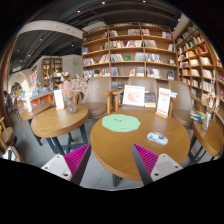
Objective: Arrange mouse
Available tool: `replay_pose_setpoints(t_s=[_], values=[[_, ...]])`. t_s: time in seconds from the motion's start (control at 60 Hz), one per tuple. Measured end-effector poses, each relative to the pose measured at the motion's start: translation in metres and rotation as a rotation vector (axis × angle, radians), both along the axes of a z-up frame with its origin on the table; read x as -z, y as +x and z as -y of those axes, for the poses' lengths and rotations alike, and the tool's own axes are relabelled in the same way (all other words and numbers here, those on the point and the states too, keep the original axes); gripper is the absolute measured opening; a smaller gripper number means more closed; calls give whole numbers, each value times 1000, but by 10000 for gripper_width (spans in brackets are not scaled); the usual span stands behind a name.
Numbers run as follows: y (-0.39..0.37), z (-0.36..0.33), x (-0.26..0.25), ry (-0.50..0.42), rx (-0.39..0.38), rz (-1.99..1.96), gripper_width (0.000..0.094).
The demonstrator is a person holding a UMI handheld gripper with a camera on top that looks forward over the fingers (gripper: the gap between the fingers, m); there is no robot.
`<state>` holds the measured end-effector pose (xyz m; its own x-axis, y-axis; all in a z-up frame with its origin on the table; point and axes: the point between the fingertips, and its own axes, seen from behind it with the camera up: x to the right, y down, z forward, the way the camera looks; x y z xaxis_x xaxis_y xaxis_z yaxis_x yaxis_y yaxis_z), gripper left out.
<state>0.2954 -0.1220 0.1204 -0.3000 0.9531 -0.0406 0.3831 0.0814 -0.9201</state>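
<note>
Gripper (112,160): fingers spread apart, holding nothing, pink pads (77,157) showing.
Round table (120,150): just ahead of fingers.
Mouse (158,137): on table, right of green mat (121,123).

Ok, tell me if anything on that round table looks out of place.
The mouse sits on bare wood near the table edge, apart from the green mat at the middle. Nothing is spilled or damaged. The open fingers hold nothing.

No legible text on the table signs (134,96) or shelved books (125,57).
</note>
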Motion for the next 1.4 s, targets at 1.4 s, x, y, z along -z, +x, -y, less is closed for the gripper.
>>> replay_pose_setpoints(t_s=[1.4], values=[[-255,-229,137,86,387,289,854]])
